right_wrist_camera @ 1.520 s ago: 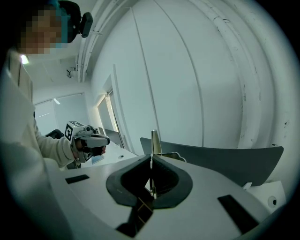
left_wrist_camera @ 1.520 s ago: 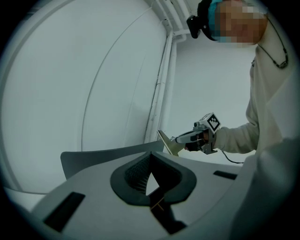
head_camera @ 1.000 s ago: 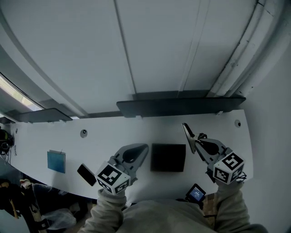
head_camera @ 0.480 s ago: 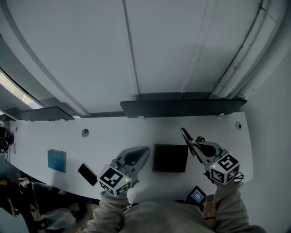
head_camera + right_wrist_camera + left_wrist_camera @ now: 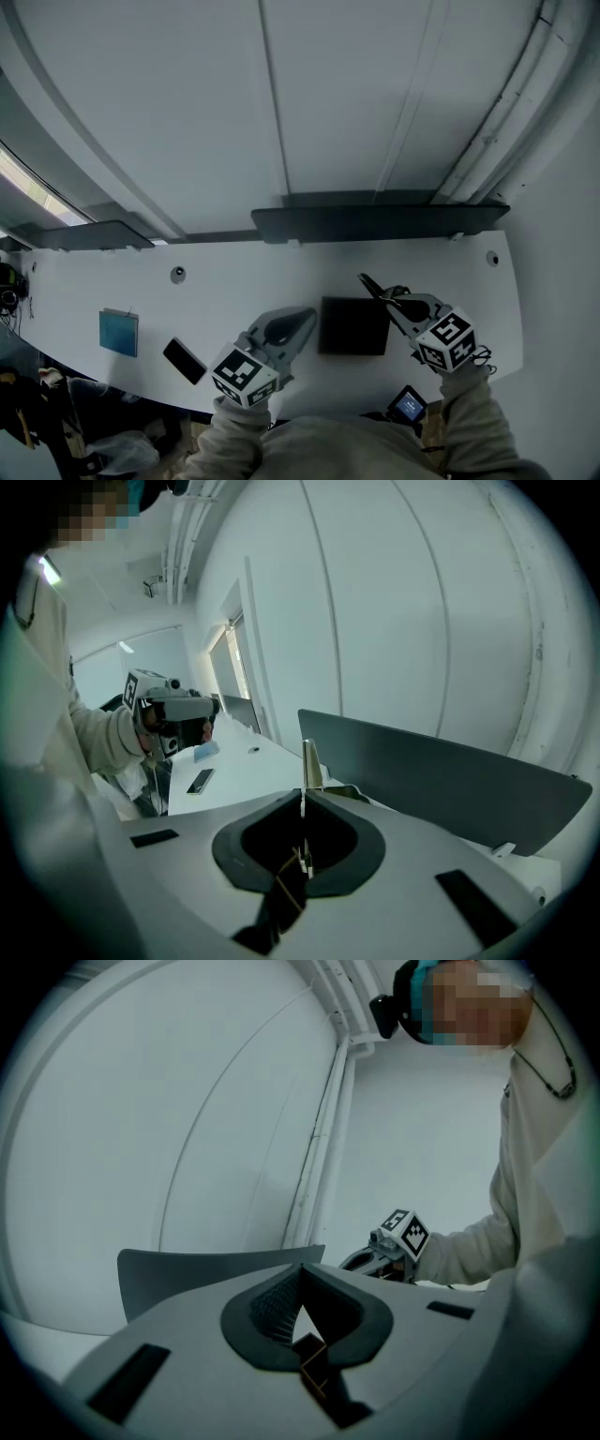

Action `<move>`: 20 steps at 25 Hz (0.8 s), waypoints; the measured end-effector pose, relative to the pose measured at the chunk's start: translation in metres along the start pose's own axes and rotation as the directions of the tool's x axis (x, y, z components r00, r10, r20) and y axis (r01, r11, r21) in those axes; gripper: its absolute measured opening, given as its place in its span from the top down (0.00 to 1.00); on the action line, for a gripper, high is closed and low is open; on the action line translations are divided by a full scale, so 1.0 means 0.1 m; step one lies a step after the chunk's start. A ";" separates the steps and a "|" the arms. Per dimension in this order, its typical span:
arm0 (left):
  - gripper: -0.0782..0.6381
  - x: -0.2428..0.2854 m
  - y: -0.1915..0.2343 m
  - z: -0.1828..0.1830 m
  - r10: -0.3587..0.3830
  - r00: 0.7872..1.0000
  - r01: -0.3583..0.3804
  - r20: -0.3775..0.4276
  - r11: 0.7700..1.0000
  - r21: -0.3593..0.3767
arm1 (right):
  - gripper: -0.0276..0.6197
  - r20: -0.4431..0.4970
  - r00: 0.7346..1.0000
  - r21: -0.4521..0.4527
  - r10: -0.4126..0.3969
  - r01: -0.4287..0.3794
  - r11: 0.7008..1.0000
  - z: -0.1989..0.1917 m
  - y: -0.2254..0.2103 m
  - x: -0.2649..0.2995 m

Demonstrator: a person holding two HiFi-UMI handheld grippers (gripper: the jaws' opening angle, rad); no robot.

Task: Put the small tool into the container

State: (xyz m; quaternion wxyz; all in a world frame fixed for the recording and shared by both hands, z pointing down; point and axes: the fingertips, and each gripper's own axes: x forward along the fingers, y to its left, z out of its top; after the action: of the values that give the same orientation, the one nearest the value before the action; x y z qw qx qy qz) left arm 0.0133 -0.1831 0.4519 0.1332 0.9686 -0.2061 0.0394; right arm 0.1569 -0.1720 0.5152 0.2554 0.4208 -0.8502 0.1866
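Right gripper view shows our right gripper [image 5: 302, 797] clenched on what seems a thin pale metal tool [image 5: 309, 759]; we should centre it above the black square container [image 5: 354, 325] before releasing, left gripper [image 5: 300, 1274] clenched empty.

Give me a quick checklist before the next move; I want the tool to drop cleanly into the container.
1. Small tool secured: ok, the right gripper is shut on it, with the blade sticking out past the tips.
2. Container unblocked: ok, neither gripper covers it.
3. Tool above the container: not ok, in the head view it appears just off the far right corner.
4. Left gripper out of the way: ok, shut on nothing, beside the container's left edge.
5. Phone clear of the path: ok, it lies well to the left on the desk.
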 end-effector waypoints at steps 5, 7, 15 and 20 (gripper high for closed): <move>0.89 0.01 -0.03 0.00 -0.010 1.000 0.010 -0.001 1.000 0.001 | 0.92 -0.039 0.999 -0.055 0.006 -0.008 0.998 0.01 0.04 0.07; 0.89 -0.01 -0.02 -0.01 -0.005 1.000 0.005 -0.003 1.000 -0.007 | 0.92 -0.049 0.999 -0.059 0.010 -0.013 0.998 0.00 0.04 0.10; 0.89 -0.14 0.06 -0.03 0.023 1.000 -0.023 0.003 1.000 -0.011 | 0.92 -0.095 0.995 -0.101 0.015 -0.024 0.995 -0.08 0.08 0.23; 0.89 -0.19 0.05 -0.06 0.034 0.999 -0.034 0.006 0.999 -0.016 | 0.92 -0.118 0.993 -0.123 0.025 -0.039 0.992 -0.12 0.10 0.29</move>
State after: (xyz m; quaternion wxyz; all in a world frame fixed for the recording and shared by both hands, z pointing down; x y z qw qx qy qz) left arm -0.0058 -0.1783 0.4568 0.1393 0.9640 -0.2234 0.0368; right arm 0.1377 -0.1779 0.5413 0.3274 0.3787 -0.8505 0.1611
